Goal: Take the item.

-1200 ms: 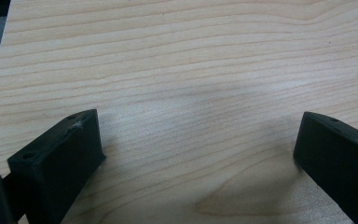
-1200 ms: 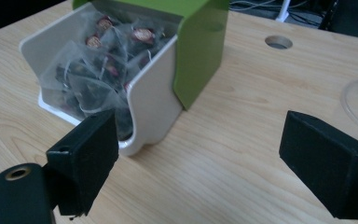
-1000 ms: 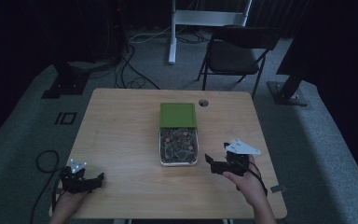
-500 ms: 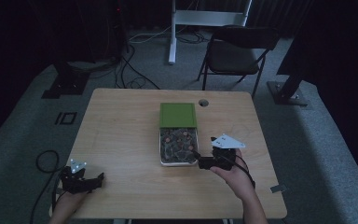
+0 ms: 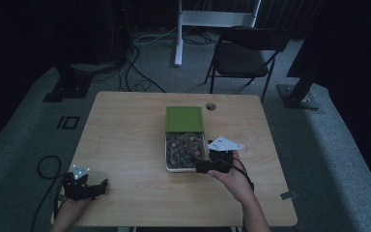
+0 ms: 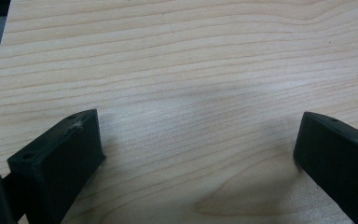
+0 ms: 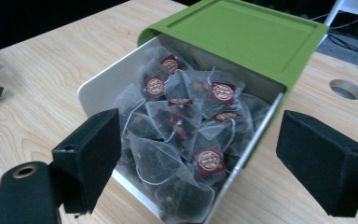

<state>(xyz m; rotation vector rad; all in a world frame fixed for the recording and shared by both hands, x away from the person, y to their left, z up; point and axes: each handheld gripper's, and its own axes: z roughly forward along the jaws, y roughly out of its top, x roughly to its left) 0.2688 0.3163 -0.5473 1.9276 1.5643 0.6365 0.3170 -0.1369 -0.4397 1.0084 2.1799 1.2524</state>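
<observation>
Green-lidded tea box point(image 5: 184, 138) lengthwise front-to-back

Between the jaws of my right claw point(image 7: 200, 154), the tea bags point(image 7: 182, 135) carry dark red tags point(image 7: 209, 161) whose print is too small to read.

Box point(image 7: 135, 100) of tea bags point(image 7: 182, 140) just ahead of right tongs point(image 7: 198, 163), lid point(image 7: 242, 35) slid behind. Left tongs point(image 6: 196, 154) well apart, over bare surface point(image 6: 191, 70).

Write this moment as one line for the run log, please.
right gripper: open, at tea-bag tin | tin lid: slid half off | left gripper: open, over bare table
</observation>
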